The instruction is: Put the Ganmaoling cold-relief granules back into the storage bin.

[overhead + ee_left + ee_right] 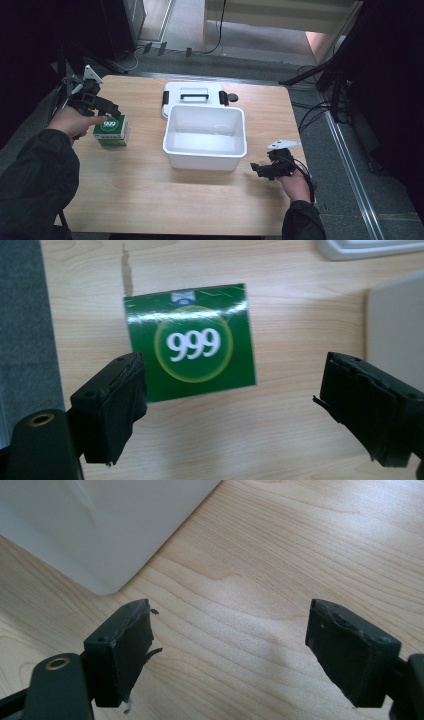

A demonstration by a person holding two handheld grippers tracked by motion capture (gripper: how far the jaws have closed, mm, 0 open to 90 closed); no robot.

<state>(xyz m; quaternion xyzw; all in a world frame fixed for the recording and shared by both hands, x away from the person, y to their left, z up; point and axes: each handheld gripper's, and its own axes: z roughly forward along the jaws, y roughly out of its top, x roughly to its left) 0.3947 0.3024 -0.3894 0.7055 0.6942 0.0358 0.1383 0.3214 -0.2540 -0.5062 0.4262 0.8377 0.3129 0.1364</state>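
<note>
A green box (112, 131) marked 999 stands on the wooden table (150, 185) at the left. In the left gripper view the box (192, 345) lies just beyond the jaws, apart from both pads. My left gripper (109, 114) (232, 367) hovers over the box's far left edge, open, with nothing pressed between its pads. My right gripper (257, 169) (230, 612) rests low near the front right corner of the white tub (205, 111), open over bare wood. A corner of the tub (100, 525) shows ahead of its jaws.
The open white tub sits mid-table with nothing visible inside. Its white lid (192, 90), with black clips and a handle, lies flat behind it. A small dark round thing (233, 97) sits beside the lid. Cables and stands ring the table on the floor.
</note>
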